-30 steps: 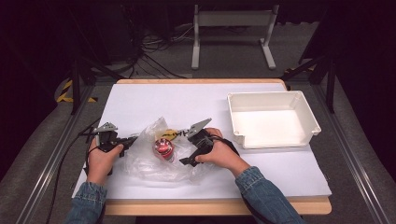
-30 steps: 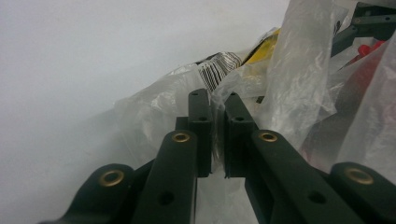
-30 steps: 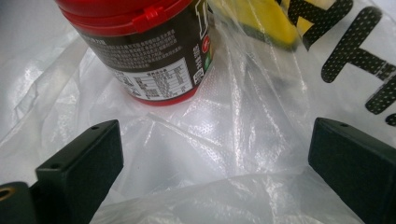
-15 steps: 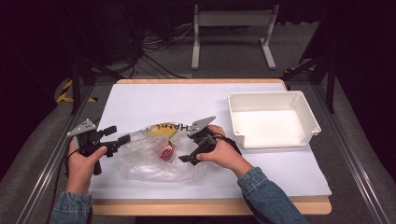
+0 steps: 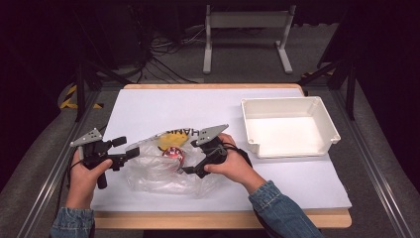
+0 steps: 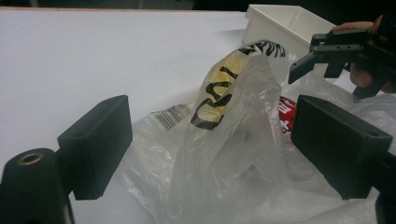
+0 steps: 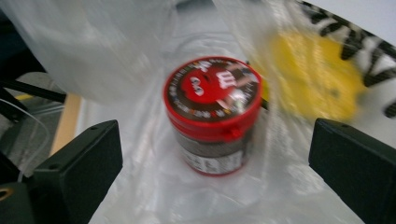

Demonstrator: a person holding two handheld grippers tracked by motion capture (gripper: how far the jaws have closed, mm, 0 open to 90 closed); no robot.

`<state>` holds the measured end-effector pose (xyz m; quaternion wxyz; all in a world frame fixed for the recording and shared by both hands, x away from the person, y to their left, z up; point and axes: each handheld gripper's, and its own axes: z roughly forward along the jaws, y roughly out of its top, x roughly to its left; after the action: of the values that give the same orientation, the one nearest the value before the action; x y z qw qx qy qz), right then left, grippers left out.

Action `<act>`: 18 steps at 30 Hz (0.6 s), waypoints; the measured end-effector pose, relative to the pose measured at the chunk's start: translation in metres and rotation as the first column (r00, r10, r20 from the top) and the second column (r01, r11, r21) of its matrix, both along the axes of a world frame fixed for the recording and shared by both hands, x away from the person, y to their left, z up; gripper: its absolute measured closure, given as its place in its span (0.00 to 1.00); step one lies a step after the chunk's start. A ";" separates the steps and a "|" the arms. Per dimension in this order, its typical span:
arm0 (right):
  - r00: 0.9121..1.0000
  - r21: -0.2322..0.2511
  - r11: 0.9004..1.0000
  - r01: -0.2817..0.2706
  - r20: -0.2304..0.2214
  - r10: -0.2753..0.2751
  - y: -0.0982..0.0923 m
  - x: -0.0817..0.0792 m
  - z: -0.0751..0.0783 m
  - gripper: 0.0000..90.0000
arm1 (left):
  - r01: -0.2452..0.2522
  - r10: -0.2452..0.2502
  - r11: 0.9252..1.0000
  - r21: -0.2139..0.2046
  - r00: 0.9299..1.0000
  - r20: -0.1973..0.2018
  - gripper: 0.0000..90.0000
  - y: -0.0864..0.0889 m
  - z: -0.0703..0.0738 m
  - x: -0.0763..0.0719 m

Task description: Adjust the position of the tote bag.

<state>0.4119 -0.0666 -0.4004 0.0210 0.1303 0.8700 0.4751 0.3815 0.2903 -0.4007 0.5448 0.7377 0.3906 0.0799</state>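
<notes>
My left gripper [image 5: 130, 154] has just opened off the bag [image 5: 163, 171] at centre frame, right gripper [image 7: 215, 163] gapes empty around the tub [image 7: 212, 114], still unbagged, tray [image 5: 327, 145] unused.

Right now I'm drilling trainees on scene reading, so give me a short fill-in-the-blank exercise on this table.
1. The red-lidded jar sits inside a clear plastic ____.
2. The jaws of the left gripper stand ____, nothing pressed between them.
3. The white tray holds ____.
4. The right gripper points at the ____.

Missing words: bag; open; nothing; jar
</notes>
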 end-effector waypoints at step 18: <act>0.999 -0.073 0.997 0.035 -0.032 -0.037 0.026 -0.001 -0.024 0.07 | 0.084 -0.078 0.992 0.090 0.994 -0.073 0.15 0.009 -0.017 -0.003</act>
<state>0.4110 -0.0402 -0.4240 0.0198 0.1531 0.8844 0.4405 0.3781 0.2991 -0.4182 0.4989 0.7798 0.3750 0.0499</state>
